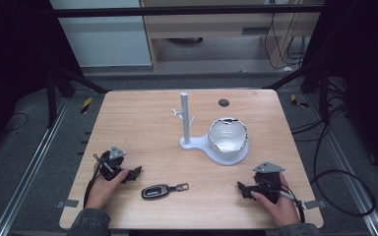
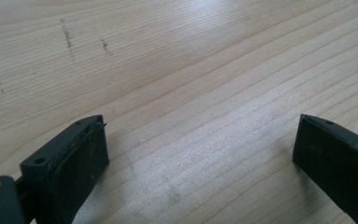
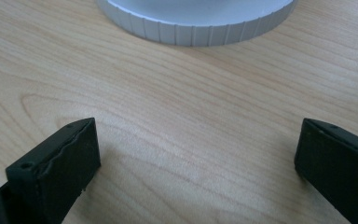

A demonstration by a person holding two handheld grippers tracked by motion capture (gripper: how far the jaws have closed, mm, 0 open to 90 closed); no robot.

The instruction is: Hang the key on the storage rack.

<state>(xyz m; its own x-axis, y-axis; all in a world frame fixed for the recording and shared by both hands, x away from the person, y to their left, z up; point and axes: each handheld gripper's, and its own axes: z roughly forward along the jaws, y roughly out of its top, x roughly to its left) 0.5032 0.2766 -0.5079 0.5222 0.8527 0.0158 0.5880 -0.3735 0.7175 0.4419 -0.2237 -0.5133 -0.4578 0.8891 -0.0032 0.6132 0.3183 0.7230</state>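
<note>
Nearest our edge of the wooden table (image 1: 142,123), we rest the left gripper (image 1: 137,171) and the right gripper (image 1: 241,189) on the wood, each with its jaws spread wide and nothing between them, as both gripper views confirm. Between the two lies the black car key (image 1: 156,191) with its metal clip, flat on the wood, just beside the left gripper and farther from the right. Farther off stands the grey stand (image 1: 184,120), its round tray holding a white bowl (image 1: 228,134).
</note>
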